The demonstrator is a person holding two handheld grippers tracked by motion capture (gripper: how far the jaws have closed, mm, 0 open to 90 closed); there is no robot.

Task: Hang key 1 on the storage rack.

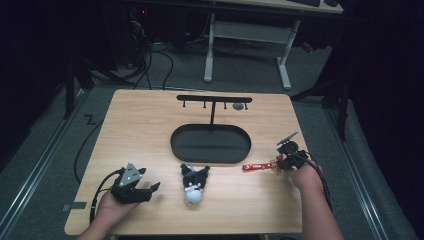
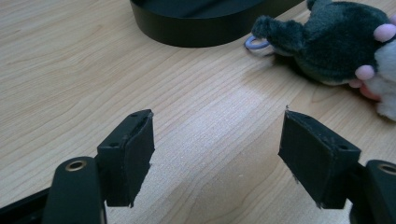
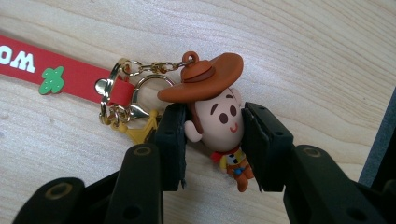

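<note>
Both jaws flush against cowboy charm (image 3: 219, 116) — head between them

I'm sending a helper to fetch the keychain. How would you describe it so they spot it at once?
On the wooden table, look right of the black oval tray. There the right gripper closes on a cowboy figure in a brown hat; its red strap, unlike the dark plush toy, lies flat.
</note>
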